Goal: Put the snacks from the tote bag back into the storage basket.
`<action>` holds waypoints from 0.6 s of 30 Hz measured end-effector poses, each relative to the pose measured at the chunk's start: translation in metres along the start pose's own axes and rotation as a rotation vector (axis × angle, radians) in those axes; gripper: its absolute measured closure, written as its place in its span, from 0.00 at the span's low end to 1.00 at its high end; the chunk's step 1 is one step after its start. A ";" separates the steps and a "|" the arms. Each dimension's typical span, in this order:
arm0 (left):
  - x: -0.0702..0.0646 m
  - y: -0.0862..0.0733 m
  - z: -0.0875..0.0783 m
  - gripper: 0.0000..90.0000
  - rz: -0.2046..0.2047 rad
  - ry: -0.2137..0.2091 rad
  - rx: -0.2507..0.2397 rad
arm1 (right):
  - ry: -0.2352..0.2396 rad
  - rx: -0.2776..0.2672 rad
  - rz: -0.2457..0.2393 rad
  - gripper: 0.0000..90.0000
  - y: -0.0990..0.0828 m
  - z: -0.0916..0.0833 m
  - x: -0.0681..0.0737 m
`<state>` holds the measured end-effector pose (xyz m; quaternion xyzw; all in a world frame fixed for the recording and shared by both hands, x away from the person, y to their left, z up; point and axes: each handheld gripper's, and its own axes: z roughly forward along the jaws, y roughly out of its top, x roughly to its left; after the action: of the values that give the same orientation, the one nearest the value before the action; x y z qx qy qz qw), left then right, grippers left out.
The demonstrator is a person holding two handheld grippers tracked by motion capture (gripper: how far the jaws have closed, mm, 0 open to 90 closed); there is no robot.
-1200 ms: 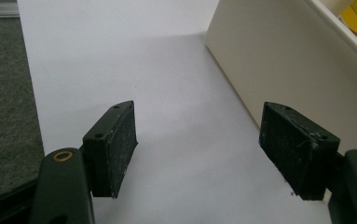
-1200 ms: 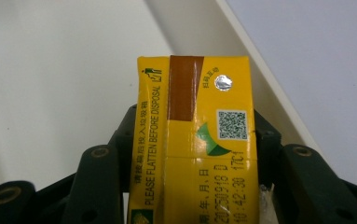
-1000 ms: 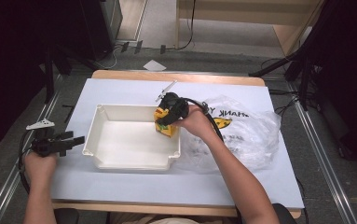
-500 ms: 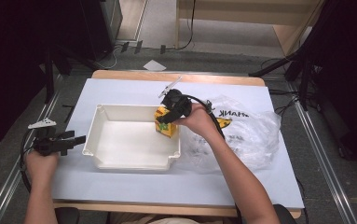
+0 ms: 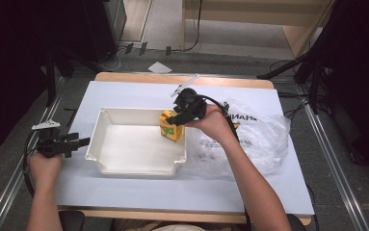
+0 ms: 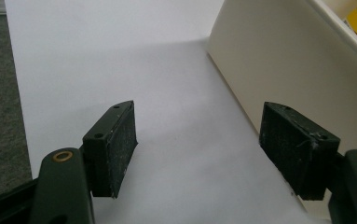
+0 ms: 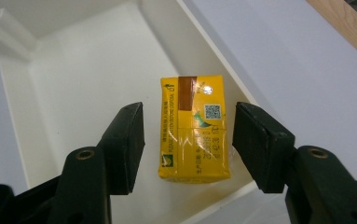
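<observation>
Hand-held gripper work starts nearest the person: the left hand-held gripper [image 5: 78, 142] waits just beside the outer wall of the white tray [image 5: 106, 166], low over the white worktop [image 5: 138, 192], its jaws wide apart with nothing between them. It looks parked there, ready to steady the tray if it slides. Farther in, the right hand-held gripper [image 5: 176, 119] hangs above the tray's right corner, pointing down at the yellow juice carton [image 7: 194, 128]. Its jaws have just been opening, and they now stand clear on either side of the carton without pressing it, so the carton appears released. The carton sits inside the tray, tucked against the right wall near the corner, probably so later items have room. Beyond the tray lies a crumpled clear plastic bag [image 5: 264, 139] on the worktop, likely the source of the goods.
</observation>
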<state>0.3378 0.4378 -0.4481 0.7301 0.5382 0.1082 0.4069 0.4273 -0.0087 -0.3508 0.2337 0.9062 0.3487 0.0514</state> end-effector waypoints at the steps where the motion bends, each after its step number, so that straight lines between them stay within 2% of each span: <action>1: 0.000 0.001 0.001 0.32 0.001 0.000 -0.001 | 0.000 -0.001 0.004 0.50 0.000 -0.002 0.001; 9: 0.001 0.003 0.004 0.32 -0.002 0.000 -0.004 | -0.001 -0.021 0.000 0.50 -0.004 -0.015 0.006; 15: 0.002 0.004 0.004 0.32 -0.004 0.000 -0.005 | 0.015 -0.012 -0.016 0.54 -0.007 -0.017 0.013; 18: 0.002 0.004 0.005 0.32 -0.006 -0.001 -0.007 | 0.043 -0.019 -0.034 0.58 -0.008 -0.018 0.017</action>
<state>0.3443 0.4368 -0.4484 0.7269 0.5400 0.1086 0.4102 0.4045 -0.0170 -0.3411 0.2103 0.9075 0.3614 0.0403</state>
